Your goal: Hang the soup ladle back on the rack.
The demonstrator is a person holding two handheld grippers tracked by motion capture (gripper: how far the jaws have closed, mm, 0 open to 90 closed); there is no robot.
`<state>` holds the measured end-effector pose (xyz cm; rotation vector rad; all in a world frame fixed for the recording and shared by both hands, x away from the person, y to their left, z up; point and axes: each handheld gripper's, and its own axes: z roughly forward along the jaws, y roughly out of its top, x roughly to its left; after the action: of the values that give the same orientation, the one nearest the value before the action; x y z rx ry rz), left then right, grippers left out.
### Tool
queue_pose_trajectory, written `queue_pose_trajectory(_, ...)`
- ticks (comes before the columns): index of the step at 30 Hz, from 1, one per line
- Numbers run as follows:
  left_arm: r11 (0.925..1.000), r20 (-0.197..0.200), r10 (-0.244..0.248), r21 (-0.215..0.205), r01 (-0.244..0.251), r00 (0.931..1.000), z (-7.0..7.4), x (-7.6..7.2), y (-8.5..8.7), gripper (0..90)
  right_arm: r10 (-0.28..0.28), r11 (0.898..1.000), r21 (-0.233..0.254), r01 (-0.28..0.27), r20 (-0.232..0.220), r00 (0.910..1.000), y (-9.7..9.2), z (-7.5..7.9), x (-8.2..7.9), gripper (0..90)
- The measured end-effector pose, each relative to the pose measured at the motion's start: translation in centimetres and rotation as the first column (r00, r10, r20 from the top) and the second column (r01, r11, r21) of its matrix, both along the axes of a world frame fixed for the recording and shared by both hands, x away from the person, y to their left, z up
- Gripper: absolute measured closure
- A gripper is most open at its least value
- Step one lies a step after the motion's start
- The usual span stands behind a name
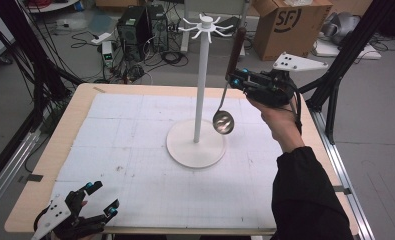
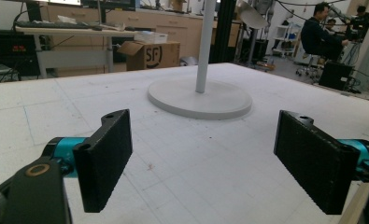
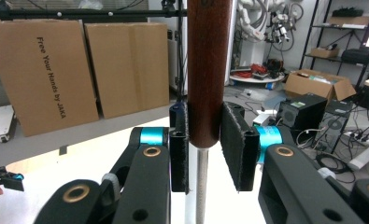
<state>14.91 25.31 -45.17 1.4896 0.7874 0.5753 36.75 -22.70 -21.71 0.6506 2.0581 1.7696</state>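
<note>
A white hook stand (image 1: 200,85) with a round base (image 1: 195,146) rises from the middle of the table; its pole (image 2: 205,46) and base stand ahead in the left gripper view. My right gripper (image 1: 235,79) is shut on a ladle's brown wooden handle (image 1: 235,50), held upright to the right of the stand. The metal bowl (image 1: 223,122) hangs low beside the pole. The handle (image 3: 208,70) sits clamped between the pads in the right gripper view. My left gripper (image 1: 101,198) rests open at the table's near left corner, nothing between its pads (image 2: 105,156).
A white gridded mat (image 1: 135,150) covers the wooden table. Beyond the far edge are a cardboard box (image 1: 285,25), computer gear (image 1: 135,27) and floor cables. Black frame legs (image 1: 345,60) stand at the right.
</note>
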Motion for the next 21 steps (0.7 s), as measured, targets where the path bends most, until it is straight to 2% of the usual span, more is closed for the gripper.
queue_pose_trajectory(5, 1.0, 0.002, 0.001, -0.002, -0.001, 1.0, 0.0, 0.0, 0.0, 19.9, 0.009, 1.0, -0.015, -0.009, -0.018, 0.9998, 0.4, -0.1, 0.4, 73.8)
queue_pose_trajectory(21, 0.9999, 0.004, 0.006, -0.011, -0.006, 1.0, 0.0, -0.1, 0.2, 19.9, 0.026, 0.999, -0.037, -0.028, -0.036, 0.999, 1.3, 0.3, 1.4, 73.8)
